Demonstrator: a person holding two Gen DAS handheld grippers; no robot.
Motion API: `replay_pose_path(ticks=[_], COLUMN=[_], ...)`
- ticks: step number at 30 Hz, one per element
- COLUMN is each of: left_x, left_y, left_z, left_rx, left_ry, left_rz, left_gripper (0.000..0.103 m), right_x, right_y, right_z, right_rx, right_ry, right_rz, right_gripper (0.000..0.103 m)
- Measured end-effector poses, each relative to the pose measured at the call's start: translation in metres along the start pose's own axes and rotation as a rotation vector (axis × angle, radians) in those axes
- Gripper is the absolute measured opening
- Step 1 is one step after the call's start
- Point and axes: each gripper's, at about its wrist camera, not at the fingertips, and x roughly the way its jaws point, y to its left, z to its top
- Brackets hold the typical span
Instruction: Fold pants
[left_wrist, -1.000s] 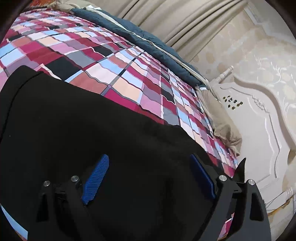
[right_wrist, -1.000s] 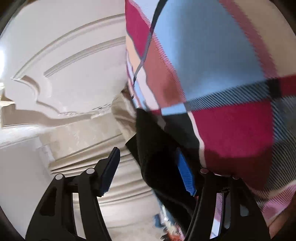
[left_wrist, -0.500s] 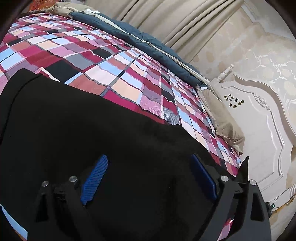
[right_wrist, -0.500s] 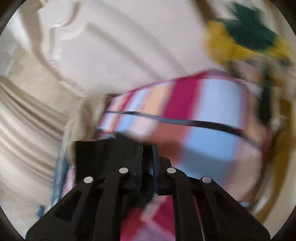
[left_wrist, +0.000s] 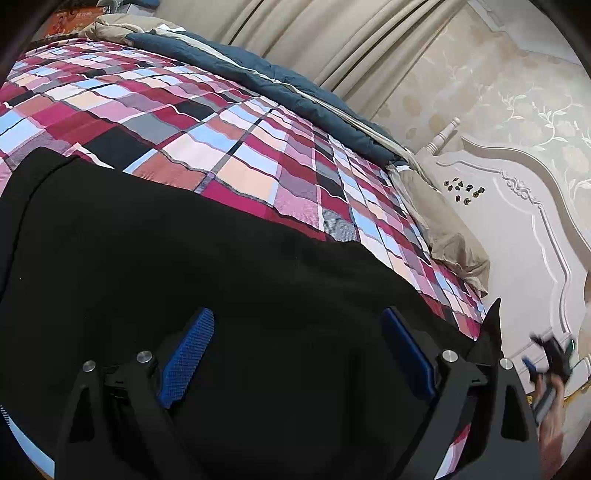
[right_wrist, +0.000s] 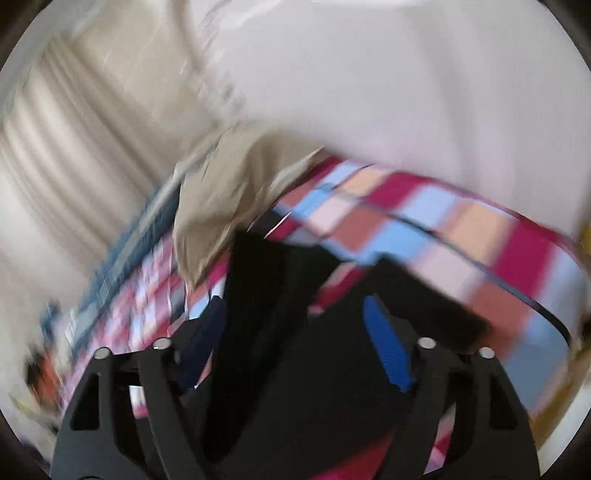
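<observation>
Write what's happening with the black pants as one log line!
pants: flat on plaid bed | left gripper: open above pants | right gripper: opening, blurred

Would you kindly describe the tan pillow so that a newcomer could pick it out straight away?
Start at the bed's checked red, pink and blue bedspread and follow it to the carved white headboard. The tan pillow lies crumpled there, at the end of the dark blue quilt. It is the only plain beige item lying on the bed.
</observation>
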Motion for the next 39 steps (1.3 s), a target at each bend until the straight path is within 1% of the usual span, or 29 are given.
replay_pose_path(ticks=[1, 4, 5, 6, 9, 10, 11, 12, 13, 14, 15, 16, 17, 18, 19, 21, 23, 24, 27, 28, 29, 31, 32, 33, 34, 36, 39], left_x=[0.000, -0.001, -0.002, -0.005, -0.015, -0.019, -0.025, -0.031, -0.036, -0.041, -0.043, -0.043, -0.039, -0.035, -0.028, -0.008, 0.012, 0.024, 0.055, 0.063, 0.071, 0.077, 0.077, 0.077, 0.077, 0.078, 0.086], left_y=[0.000, -0.003, -0.005, -0.008, -0.021, -0.026, -0.034, -0.047, -0.062, -0.077, -0.097, -0.115, -0.136, -0.146, -0.161, -0.186, -0.202, -0.210, -0.222, -0.224, -0.225, -0.229, -0.233, -0.236, -0.236, -0.233, -0.226], left_z=[0.000, 0.000, 0.000, 0.000, -0.005, -0.007, -0.010, -0.015, -0.019, -0.024, -0.031, -0.039, -0.049, -0.056, -0.067, -0.088, -0.105, -0.116, -0.132, -0.137, -0.141, -0.147, -0.151, -0.152, -0.151, -0.149, -0.142], left_rx=[0.003, 0.019, 0.023, 0.032, 0.042, 0.034, 0.019, 0.002, -0.009, -0.019, -0.031, -0.040, -0.056, -0.067, -0.086, -0.106, -0.109, -0.108, -0.124, -0.131, -0.154, -0.174, -0.174, -0.178, -0.185, -0.232, -0.297], left_ry=[0.002, 0.005, 0.006, 0.006, -0.014, -0.016, -0.021, -0.028, -0.033, -0.036, -0.034, -0.020, 0.014, 0.038, 0.070, 0.138, 0.187, 0.211, 0.251, 0.275, 0.297, 0.317, 0.318, 0.307, 0.296, 0.261, 0.213], left_rz=[0.000, 0.009, 0.018, 0.042, 0.092, 0.084, 0.067, 0.041, -0.003, -0.055, -0.120, -0.180, -0.254, -0.295, -0.353, -0.407, -0.418, -0.409, -0.384, -0.360, -0.352, -0.348, -0.352, -0.367, -0.366, -0.374, -0.352], left_gripper=[0.091, 0.091, 0.091, 0.091, 0.091, 0.091, 0.091, 0.091, 0.091, 0.091, 0.091, 0.091, 0.091, 0.091, 0.091, 0.091, 0.091, 0.091, 0.091, 0.091, 0.091, 0.091, 0.091, 0.091, 0.091, 0.091, 0.091], right_x=[0.022, 0.065, 0.071, 0.083, 0.110, 0.116, 0.117, 0.124, 0.127, 0.129, 0.130, 0.130, 0.129, 0.125, 0.123, 0.118, 0.112, 0.110, 0.103, 0.100, 0.098, 0.095, 0.094, 0.093, 0.092, 0.091, 0.089], right_y=[0.021, 0.059, 0.063, 0.067, 0.072, 0.069, 0.067, 0.065, 0.064, 0.060, 0.057, 0.057, 0.056, 0.056, 0.056, 0.056, 0.055, 0.053, 0.048, 0.045, 0.044, 0.042, 0.041, 0.040, 0.039, 0.037, 0.034], right_z=[0.008, 0.015, 0.015, 0.018, 0.017, 0.015, 0.012, 0.011, 0.010, 0.010, 0.009, 0.008, 0.008, 0.008, 0.008, 0.008, 0.009, 0.009, 0.011, 0.012, 0.012, 0.012, 0.012, 0.011, 0.011, 0.010, 0.008], right_rx=[-0.049, -0.125, -0.141, -0.158, -0.182, -0.189, -0.191, -0.190, -0.188, -0.182, -0.178, -0.179, -0.182, -0.186, -0.190, -0.195, -0.191, -0.184, -0.170, -0.162, -0.158, -0.161, -0.162, -0.160, -0.157, -0.155, -0.150], right_ry=[0.035, 0.094, 0.107, 0.131, 0.181, 0.192, 0.199, 0.208, 0.220, 0.231, 0.239, 0.242, 0.246, 0.247, 0.249, 0.251, 0.252, 0.253, 0.255, 0.254, 0.254, 0.253, 0.252, 0.251, 0.251, 0.249, 0.246], right_rz=[-0.026, -0.083, -0.108, -0.153, -0.233, -0.248, -0.251, -0.250, -0.243, -0.231, -0.217, -0.212, -0.203, -0.197, -0.190, -0.174, -0.158, -0.149, -0.125, -0.115, -0.107, -0.099, -0.094, -0.089, -0.083, -0.073, -0.058], right_gripper=[0.078, 0.078, 0.078, 0.078, 0.077, 0.074, 0.064, 0.058, 0.047, 0.040, 0.036, 0.029, 0.024, 0.022, 0.018, 0.014, 0.012, 0.012, 0.009, 0.009, 0.009, 0.009, 0.009, 0.009, 0.009, 0.009, 0.008])
